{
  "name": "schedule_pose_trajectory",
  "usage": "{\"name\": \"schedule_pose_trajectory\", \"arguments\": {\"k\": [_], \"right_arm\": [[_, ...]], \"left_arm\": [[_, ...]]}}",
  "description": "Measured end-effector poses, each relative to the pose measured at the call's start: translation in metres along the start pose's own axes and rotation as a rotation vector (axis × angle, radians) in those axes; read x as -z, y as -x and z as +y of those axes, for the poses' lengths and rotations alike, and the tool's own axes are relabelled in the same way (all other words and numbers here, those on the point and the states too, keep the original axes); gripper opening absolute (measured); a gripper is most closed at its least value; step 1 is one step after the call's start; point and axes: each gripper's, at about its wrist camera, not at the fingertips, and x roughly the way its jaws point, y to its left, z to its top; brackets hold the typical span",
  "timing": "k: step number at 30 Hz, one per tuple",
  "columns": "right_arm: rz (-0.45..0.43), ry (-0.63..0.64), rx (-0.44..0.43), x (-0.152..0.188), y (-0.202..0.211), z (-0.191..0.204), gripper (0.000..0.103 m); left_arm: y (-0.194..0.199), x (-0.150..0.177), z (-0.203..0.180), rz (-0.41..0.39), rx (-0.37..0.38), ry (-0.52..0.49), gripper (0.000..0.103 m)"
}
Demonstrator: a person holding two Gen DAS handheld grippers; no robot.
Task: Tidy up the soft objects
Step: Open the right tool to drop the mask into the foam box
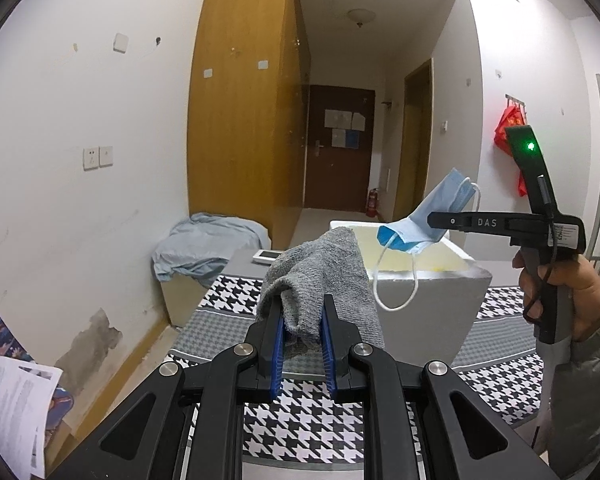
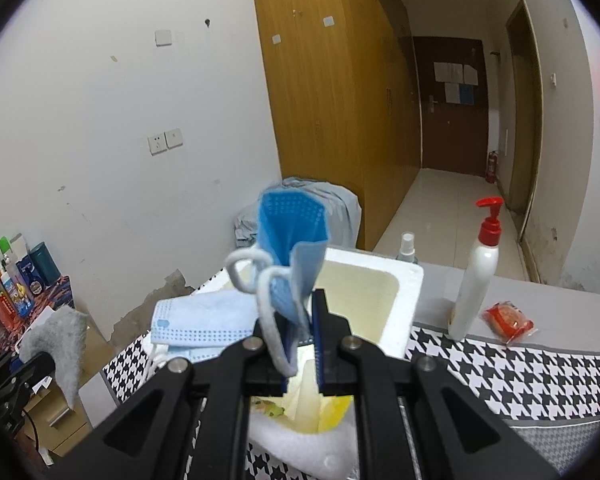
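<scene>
Left gripper (image 1: 302, 322) jaws clamp a grey knitted sock (image 1: 320, 280); right gripper (image 2: 300, 320) jaws pinch a blue pleated face mask (image 2: 290, 240). The white foam box (image 2: 410, 292) lies just beyond both, nearer the mask.

- A lived-in dormitory-style room or small flat, not a workplace.
- Tall honey-coloured wooden wardrobe (image 1: 240, 120) along a scuffed white plaster wall (image 1: 80, 100) with sockets and peeling paint low down.
- Narrow tiled hallway leading to a dark brown entrance door (image 1: 338, 144) with paper notices; a small red fire extinguisher (image 1: 372, 202) beside it.
- Crumpled pale blue bedsheet (image 1: 204, 248) heaped on a low cabinet.
- Black-and-white houndstooth cloth (image 2: 500, 364) over the desk, carrying a white pump bottle with a red top (image 2: 480, 268).
- Toiletry bottles (image 2: 16, 280) crowded on a side shelf.
</scene>
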Motion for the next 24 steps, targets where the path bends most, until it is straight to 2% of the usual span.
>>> {"name": "schedule_pose_trajectory", "arguments": {"k": [12,14,15,16,21,24], "right_arm": [[0.051,-0.01,0.042,-0.004,-0.024,0.003,0.014],[0.057,-0.014,0.05,-0.004,-0.026,0.003,0.032],[0.052,-0.019,0.05,-0.004,-0.026,0.002,0.053],[0.044,-0.023,0.051,-0.004,-0.025,0.001,0.069],[0.02,-0.03,0.064,-0.005,-0.02,0.001,0.082],[0.008,-0.037,0.051,-0.004,-0.018,0.001,0.096]], "left_arm": [[-0.009,0.001,0.01,0.015,0.003,0.019,0.017],[-0.009,0.001,0.009,0.017,0.002,0.021,0.017],[-0.009,0.001,0.01,0.018,0.002,0.023,0.017],[-0.009,0.001,0.01,0.018,0.001,0.023,0.017],[-0.009,0.001,0.012,0.017,-0.004,0.026,0.017],[-0.009,0.002,0.013,0.015,-0.008,0.027,0.017]]}}
